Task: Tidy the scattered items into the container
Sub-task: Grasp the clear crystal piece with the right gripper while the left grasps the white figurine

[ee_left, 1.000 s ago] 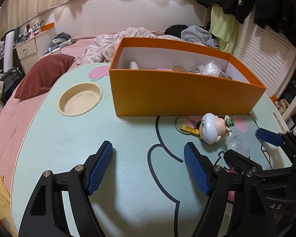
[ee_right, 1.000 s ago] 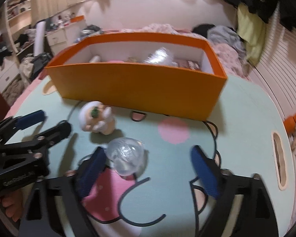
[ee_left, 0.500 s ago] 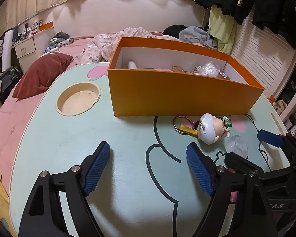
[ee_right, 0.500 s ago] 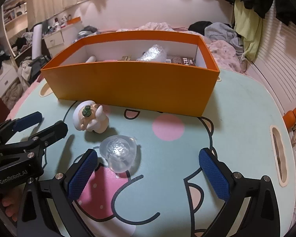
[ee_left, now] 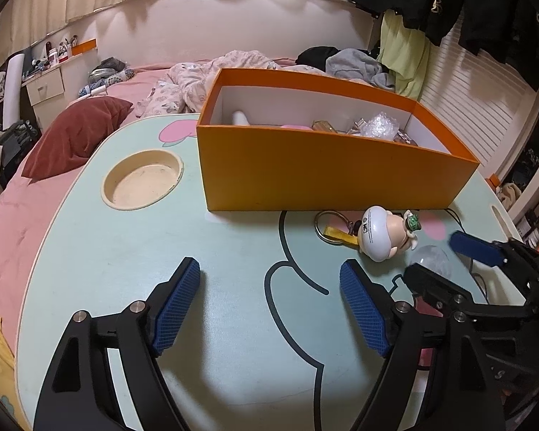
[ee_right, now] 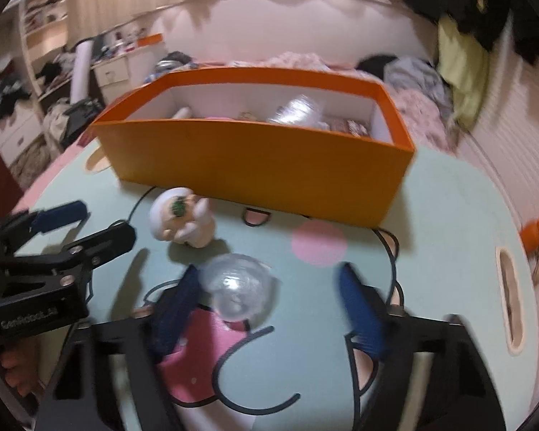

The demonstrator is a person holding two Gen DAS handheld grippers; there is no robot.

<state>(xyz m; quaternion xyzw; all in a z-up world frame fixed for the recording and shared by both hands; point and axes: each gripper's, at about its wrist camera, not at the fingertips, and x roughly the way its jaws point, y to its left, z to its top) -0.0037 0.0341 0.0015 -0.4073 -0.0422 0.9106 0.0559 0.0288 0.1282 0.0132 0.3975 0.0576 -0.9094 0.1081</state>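
Observation:
An orange box (ee_left: 327, 176) stands on the pale green table (ee_left: 125, 251) and holds several small items; it also shows in the right wrist view (ee_right: 255, 165). In front of it lie a white figurine keychain (ee_left: 384, 231) with a yellow strap and ring, and a clear plastic ball (ee_left: 429, 258). In the right wrist view the figurine (ee_right: 183, 221) lies left of centre and the clear ball (ee_right: 239, 292) sits just inside my right gripper's left finger. My right gripper (ee_right: 273, 309) is open around the ball. My left gripper (ee_left: 269, 305) is open and empty over bare table.
A round cup recess (ee_left: 142, 179) is set in the table at the left. A slot handle (ee_right: 508, 301) is cut near the table's right edge. A bed with a red pillow (ee_left: 75, 136) and clothes lies behind the table.
My right gripper has moved forward toward the clear ball, which now sits between its fingers near the left one. The left gripper has barely shifted.

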